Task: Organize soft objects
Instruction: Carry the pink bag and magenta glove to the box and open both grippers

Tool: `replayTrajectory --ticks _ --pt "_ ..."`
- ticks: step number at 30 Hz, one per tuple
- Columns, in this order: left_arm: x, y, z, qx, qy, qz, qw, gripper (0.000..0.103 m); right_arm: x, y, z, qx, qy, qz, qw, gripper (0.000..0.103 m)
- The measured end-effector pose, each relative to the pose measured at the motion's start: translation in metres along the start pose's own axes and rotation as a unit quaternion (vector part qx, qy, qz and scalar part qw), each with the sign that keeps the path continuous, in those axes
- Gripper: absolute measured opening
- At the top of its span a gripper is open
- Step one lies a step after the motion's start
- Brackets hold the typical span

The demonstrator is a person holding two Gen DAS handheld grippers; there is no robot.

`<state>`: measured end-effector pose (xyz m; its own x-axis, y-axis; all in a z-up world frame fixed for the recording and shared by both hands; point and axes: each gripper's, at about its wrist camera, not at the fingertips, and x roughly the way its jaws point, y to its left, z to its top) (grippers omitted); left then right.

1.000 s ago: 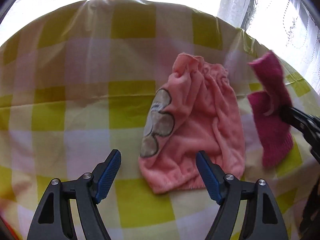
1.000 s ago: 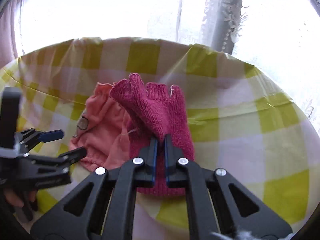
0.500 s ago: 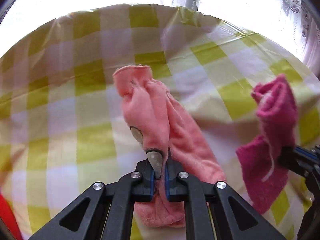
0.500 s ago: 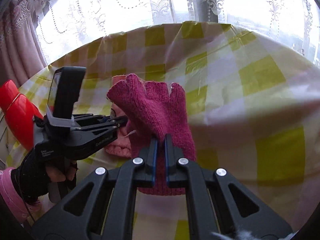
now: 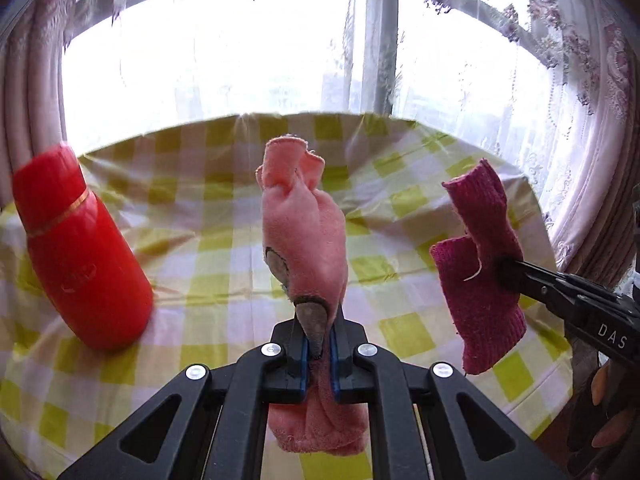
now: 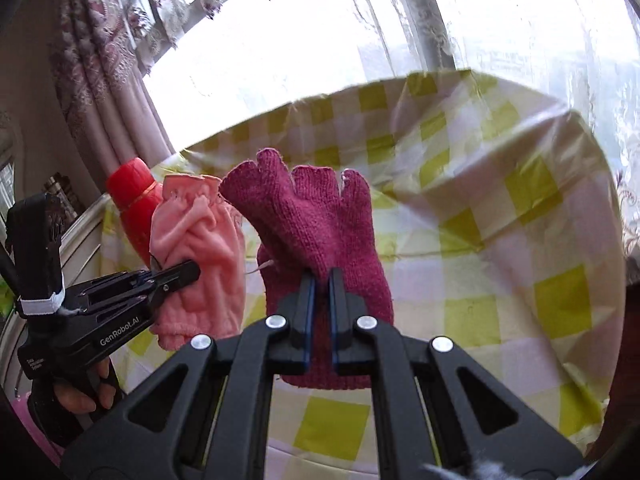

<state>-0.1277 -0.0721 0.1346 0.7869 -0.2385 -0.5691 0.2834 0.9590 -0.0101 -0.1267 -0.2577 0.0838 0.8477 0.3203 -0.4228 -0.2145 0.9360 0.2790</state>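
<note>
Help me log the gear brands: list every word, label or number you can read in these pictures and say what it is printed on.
"GenRobot.AI": on the side of the left gripper, seen in the right wrist view.
"DAS": on the right gripper, at the left wrist view's right edge; the word runs out of the picture.
Small white print on the left gripper's handle: too small to read.
Embossed mark on the red bottle: blurred, unreadable.
</note>
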Motion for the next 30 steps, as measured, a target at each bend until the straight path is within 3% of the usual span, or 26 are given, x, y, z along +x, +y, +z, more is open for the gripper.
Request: replayTrajectory --ticks 5,10,15,30 --pt "-0.067 -0.021 0.020 0.028 -0.075 0.003 0.9968 0.008 -0.076 0.049 0.020 -0.065 -0.087 -0.007 0.994 0.008" --pt "-0.115 -0.036 0.019 0.038 -0.118 -0.003 0.9923 0.008 -0.121 0.077 0.028 -0.095 -0.129 -0.012 0.987 0.008" --pt "-0.140 -0.044 0.005 0.064 -0.126 0.002 0.9899 0.008 -0.145 0.082 0.026 -0.104 -0.140 -0.013 0.985 0.008" --pt "-0.183 -0.028 -0.027 0.089 -0.123 0.028 0.9880 0.008 -0.158 0.106 0.021 -0.125 -0.139 0.025 0.982 0.008"
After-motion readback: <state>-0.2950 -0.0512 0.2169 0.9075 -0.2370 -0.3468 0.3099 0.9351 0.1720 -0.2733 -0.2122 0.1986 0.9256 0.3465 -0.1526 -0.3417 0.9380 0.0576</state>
